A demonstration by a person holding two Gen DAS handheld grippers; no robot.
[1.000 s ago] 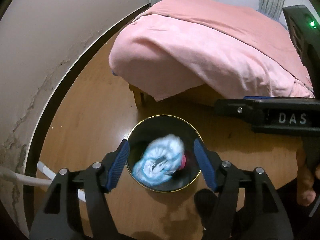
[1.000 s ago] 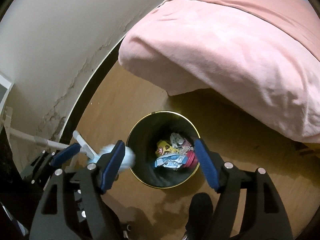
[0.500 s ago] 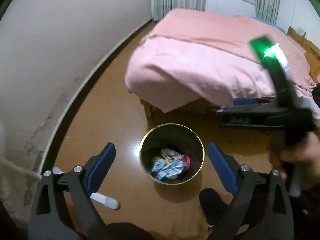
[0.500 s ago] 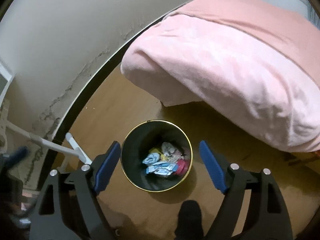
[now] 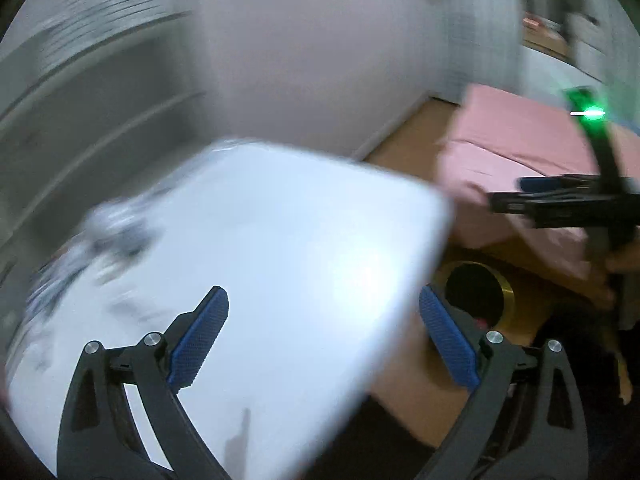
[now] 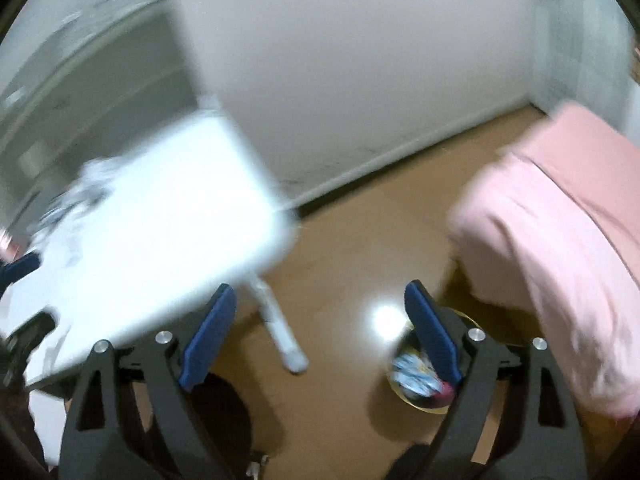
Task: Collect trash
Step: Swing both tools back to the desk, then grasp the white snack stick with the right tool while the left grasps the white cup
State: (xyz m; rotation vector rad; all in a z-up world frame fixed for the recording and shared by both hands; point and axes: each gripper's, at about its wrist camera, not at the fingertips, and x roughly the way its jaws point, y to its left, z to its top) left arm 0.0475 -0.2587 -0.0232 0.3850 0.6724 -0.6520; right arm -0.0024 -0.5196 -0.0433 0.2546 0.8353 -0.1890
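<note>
A black bin with a gold rim stands on the wooden floor, at the right in the left wrist view (image 5: 474, 290) and low right in the right wrist view (image 6: 420, 376), with crumpled wrappers (image 6: 412, 372) inside. My left gripper (image 5: 322, 338) is open and empty above a white table (image 5: 260, 260). My right gripper (image 6: 320, 332) is open and empty above the floor, left of the bin. Blurred crumpled items (image 5: 108, 232) lie at the table's far left side. Both views are motion-blurred.
A bed with a pink cover (image 6: 568, 232) stands right of the bin. The white table (image 6: 140, 232) has a white leg (image 6: 280, 328) reaching the floor. A white wall (image 6: 360, 60) runs behind. The right gripper's body (image 5: 580, 200) shows in the left wrist view.
Both grippers have swung left and up, away from the bin, so the white table fills the left of both views. The bin has slid to the right. Both stay open.
</note>
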